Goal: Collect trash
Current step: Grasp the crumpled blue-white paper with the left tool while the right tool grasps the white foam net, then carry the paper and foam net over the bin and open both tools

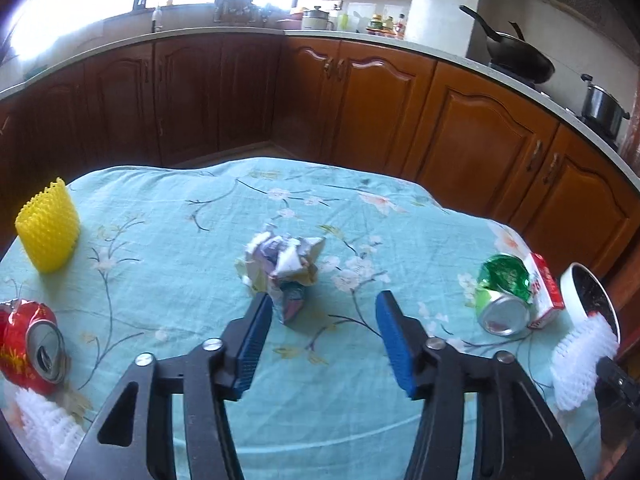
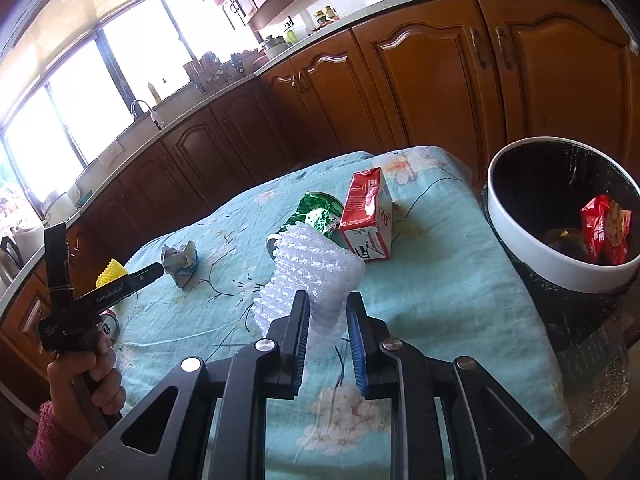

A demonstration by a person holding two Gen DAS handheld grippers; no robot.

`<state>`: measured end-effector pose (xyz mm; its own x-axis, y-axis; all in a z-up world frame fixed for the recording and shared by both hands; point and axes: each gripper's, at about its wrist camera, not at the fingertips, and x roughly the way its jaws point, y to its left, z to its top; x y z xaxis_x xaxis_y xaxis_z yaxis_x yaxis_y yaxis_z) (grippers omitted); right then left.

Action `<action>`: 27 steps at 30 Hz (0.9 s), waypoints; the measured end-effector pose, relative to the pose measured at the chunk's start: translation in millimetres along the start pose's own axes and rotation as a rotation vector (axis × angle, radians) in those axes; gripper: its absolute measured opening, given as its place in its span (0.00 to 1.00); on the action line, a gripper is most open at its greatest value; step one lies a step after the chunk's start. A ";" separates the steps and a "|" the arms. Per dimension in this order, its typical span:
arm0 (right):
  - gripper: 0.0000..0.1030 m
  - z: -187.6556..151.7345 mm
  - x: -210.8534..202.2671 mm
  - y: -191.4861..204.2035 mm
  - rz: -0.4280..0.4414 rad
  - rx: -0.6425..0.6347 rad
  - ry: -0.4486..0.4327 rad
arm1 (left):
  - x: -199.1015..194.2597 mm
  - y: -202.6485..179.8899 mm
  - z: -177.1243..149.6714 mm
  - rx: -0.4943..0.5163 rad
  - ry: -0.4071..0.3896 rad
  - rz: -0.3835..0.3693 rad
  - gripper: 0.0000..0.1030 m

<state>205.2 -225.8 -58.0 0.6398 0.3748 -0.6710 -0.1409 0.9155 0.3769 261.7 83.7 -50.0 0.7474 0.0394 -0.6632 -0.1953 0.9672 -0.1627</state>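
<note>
A crumpled paper ball (image 1: 280, 268) lies mid-table on the teal flowered cloth (image 1: 180, 240). My left gripper (image 1: 324, 300) stands open just short of it; the left pad is close beside the paper's near end. My right gripper (image 2: 328, 300) is shut on a white foam net sleeve (image 2: 312, 276), held above the cloth. The held sleeve (image 1: 580, 360) also shows at the right edge of the left wrist view. A white-rimmed bin (image 2: 520, 248) with a black liner stands to the right, with a red snack wrapper (image 2: 604, 228) inside.
A crushed green can (image 1: 502, 292) and a red-and-white carton (image 1: 544, 292) lie near the bin. A crushed red can (image 1: 28, 344), a yellow foam net (image 1: 50, 232) and another white net (image 1: 44, 428) sit at the left. A hand (image 2: 92, 376) holds the left gripper. Wooden kitchen cabinets (image 1: 360, 100) stand behind.
</note>
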 end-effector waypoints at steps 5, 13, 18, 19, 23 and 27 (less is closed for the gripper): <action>0.19 -1.6 3.0 1.5 0.005 0.008 0.007 | 34.3 8.2 14.8 0.002 0.018 0.065 0.58; 0.19 -2.9 6.1 7.1 0.007 -0.003 0.019 | 71.9 3.7 24.5 0.033 0.059 0.027 0.21; 0.19 1.2 -4.8 -0.3 0.004 0.013 -0.004 | 47.2 -9.0 15.6 0.038 0.046 -0.048 0.20; 0.19 2.1 -7.7 -2.0 0.004 0.015 -0.009 | 38.1 -13.9 12.2 0.037 0.044 -0.070 0.20; 0.19 3.1 -20.4 -10.7 -0.012 0.013 -0.030 | 3.4 -40.9 -2.2 0.066 0.029 -0.161 0.20; 0.19 2.6 -30.4 -29.4 -0.041 0.030 -0.041 | -22.8 -70.9 -16.5 0.097 0.036 -0.248 0.20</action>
<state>191.8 -264.5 -47.1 0.6750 0.3297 -0.6600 -0.0910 0.9250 0.3690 248.0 10.1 -35.4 0.7416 -0.2087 -0.6376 0.0539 0.9658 -0.2535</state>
